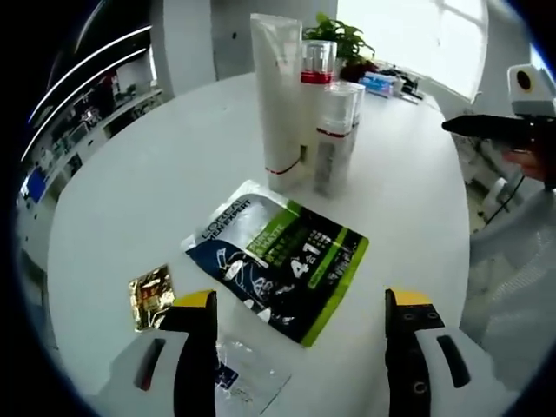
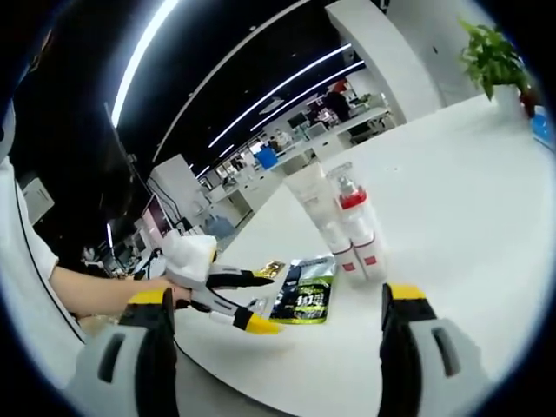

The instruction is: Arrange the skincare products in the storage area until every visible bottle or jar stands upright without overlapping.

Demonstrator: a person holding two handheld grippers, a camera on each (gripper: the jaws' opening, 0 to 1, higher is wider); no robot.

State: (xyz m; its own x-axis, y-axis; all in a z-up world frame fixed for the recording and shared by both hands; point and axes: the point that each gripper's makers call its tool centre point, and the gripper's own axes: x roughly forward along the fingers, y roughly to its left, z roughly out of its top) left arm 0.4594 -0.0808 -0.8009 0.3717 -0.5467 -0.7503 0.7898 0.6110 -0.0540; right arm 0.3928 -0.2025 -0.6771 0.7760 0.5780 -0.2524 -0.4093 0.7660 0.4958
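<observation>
White round table (image 1: 174, 182) is filling the left gripper view, with office shelving sitting beyond its far left edge and a bright window glowing behind a potted plant (image 1: 340, 39) at the far side. Left gripper (image 1: 300, 334) is hovering low over the near part of the table, jaws standing wide apart with nothing between them. Dark sachet (image 1: 278, 261) with a green band is lying flat just ahead of the jaws; gold packet (image 1: 152, 297) is lying to its left, and clear wrapper (image 1: 248, 373) is lying by the left jaw. Beyond the sachet, white tube (image 1: 280, 95) is standing upright, touching a red-collared bottle (image 1: 318, 69) and a clear-capped bottle (image 1: 334, 139), all grouped tight. Right gripper (image 1: 486, 129) is entering at the right edge, its jaw state impossible to tell there. In the right gripper view, the same table (image 2: 452, 174) is running toward a dim office with ceiling light strips. Right gripper (image 2: 276, 334) is holding its jaws wide apart, gripping nothing. Left gripper (image 2: 261, 300) is reaching in from the left, held by a hand (image 2: 169, 291), jaws parted above the sachet (image 2: 304, 300). Tube (image 2: 313, 195) and bottles (image 2: 356, 230) are standing together just beyond.
</observation>
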